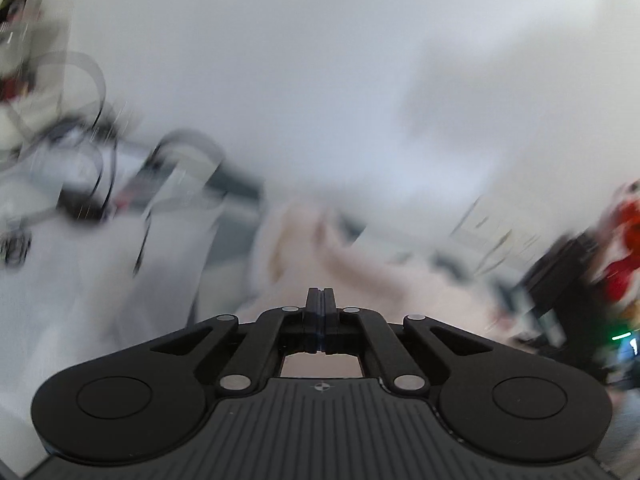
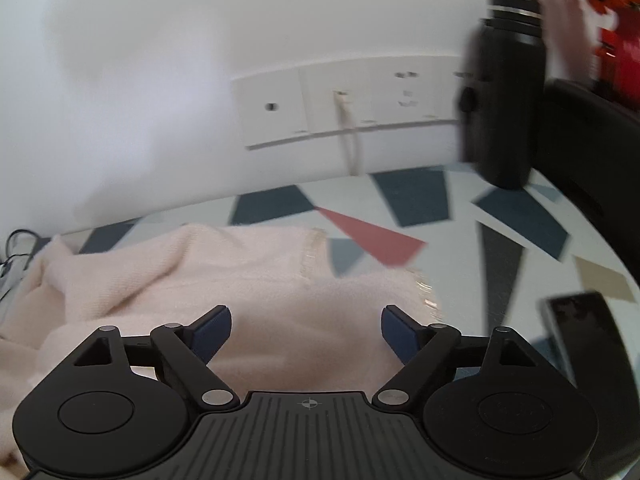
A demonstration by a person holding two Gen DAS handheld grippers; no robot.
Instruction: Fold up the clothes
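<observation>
The garment [image 2: 248, 280] was pale pink; the table [image 2: 500, 216] bore navy, red and tan triangles on white; the bottle [image 2: 504, 100] was black.

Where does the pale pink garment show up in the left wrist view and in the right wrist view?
Left wrist view: the pale pink garment is a blurred mass at centre, just beyond the closed fingertips.
Right wrist view: it fills the lower left and centre, under the open hand-held gripper.
Shared landmark: the white wall behind the table.
</observation>
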